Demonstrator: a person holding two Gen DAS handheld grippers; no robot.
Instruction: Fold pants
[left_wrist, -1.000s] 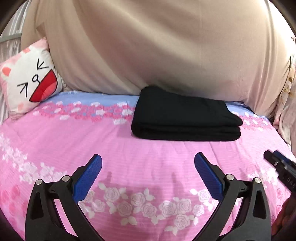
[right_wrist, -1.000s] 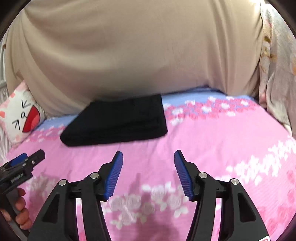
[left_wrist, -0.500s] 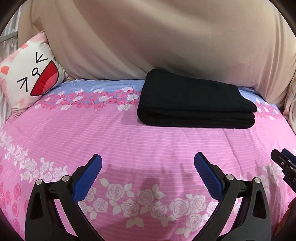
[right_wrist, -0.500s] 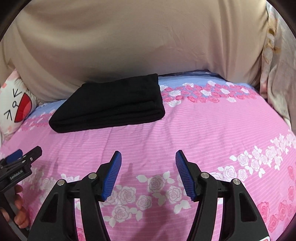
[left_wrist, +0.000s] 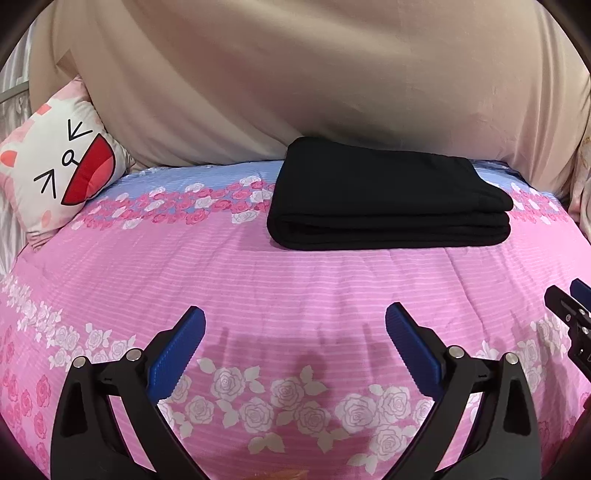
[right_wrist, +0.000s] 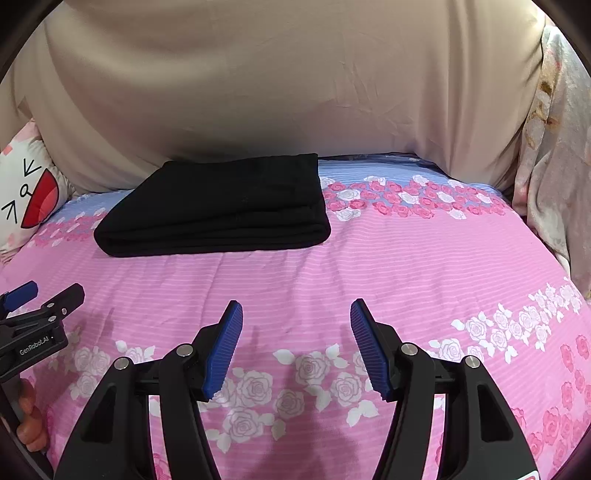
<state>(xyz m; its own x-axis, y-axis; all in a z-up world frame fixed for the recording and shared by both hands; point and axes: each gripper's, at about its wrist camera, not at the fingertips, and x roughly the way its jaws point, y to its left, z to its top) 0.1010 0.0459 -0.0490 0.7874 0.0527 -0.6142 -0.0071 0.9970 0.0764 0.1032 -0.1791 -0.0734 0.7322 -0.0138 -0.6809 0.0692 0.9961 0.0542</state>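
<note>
The black pants (left_wrist: 388, 195) lie folded into a thick rectangle at the far side of the pink floral bed cover (left_wrist: 258, 280), against a beige sheet. In the right wrist view the same pants (right_wrist: 218, 206) lie left of centre. My left gripper (left_wrist: 295, 321) hovers open over the cover, well short of the pants, nothing between its blue pads. My right gripper (right_wrist: 295, 317) is open too, empty, and equally short of the pants. Each gripper shows at the edge of the other's view: the right gripper (left_wrist: 570, 314) and the left gripper (right_wrist: 40, 306).
A white cat-face cushion (left_wrist: 55, 170) leans at the far left of the bed. A beige sheet (left_wrist: 314, 81) rises behind the pants. A pale floral cloth (right_wrist: 554, 166) hangs at the right edge. A hand (right_wrist: 31, 417) grips the left gripper's handle.
Both views have shifted slightly, so the pants sit lower and nearer in frame than a second ago. The pants themselves have not moved, and both grippers stay open.
</note>
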